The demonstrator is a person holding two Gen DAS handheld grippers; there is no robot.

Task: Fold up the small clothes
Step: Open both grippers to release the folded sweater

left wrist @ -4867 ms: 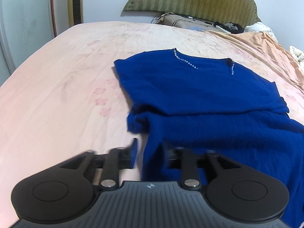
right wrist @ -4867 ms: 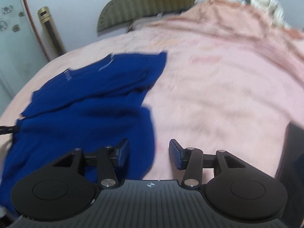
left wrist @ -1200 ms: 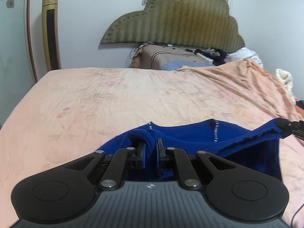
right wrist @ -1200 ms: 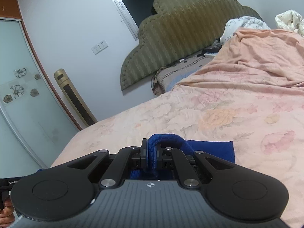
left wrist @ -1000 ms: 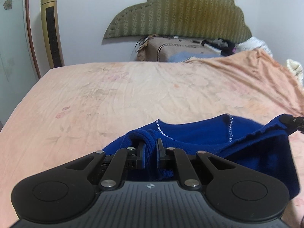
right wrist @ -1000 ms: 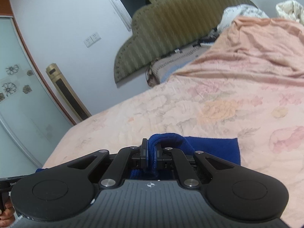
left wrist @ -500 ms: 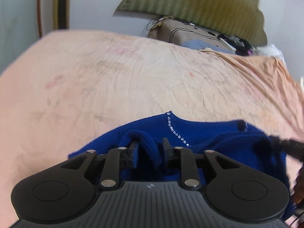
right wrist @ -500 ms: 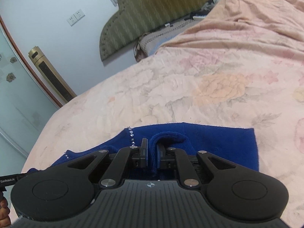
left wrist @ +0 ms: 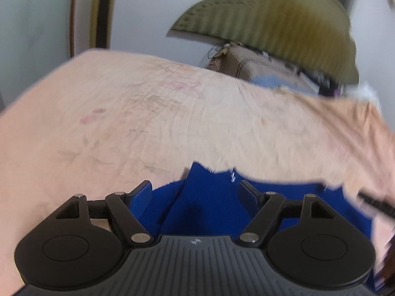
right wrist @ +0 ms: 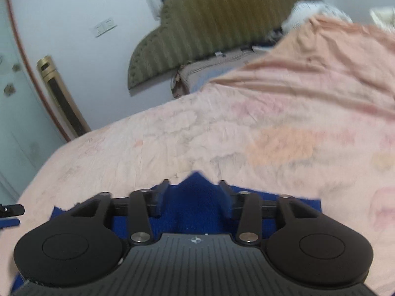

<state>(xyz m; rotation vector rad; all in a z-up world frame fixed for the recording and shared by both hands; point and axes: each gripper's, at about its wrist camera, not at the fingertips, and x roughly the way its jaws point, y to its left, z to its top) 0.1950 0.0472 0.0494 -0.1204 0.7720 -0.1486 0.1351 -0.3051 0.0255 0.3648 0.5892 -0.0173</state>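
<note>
A dark blue knit top (left wrist: 209, 202) with a beaded neckline lies folded on the pink bed sheet (left wrist: 148, 113). My left gripper (left wrist: 196, 188) is open just above it, and a raised peak of blue cloth stands between its spread fingers. In the right wrist view the same blue top (right wrist: 195, 207) lies under my right gripper (right wrist: 193, 187), which is open too, with a peak of cloth between its fingers. Part of the right gripper shows at the right edge of the left wrist view (left wrist: 375, 203). Both views are blurred by motion.
The pink floral sheet (right wrist: 271, 133) stretches ahead. An olive headboard (right wrist: 217, 22) and a brown box-like thing with a blue item (left wrist: 266, 71) stand at the far end. A gold tower fan (right wrist: 61, 98) stands by the wall. Rumpled bedding (right wrist: 321, 9) lies far right.
Both grippers have opened and let go of the blue top, which has dropped onto the sheet. Both views have tilted up slightly and blurred.
</note>
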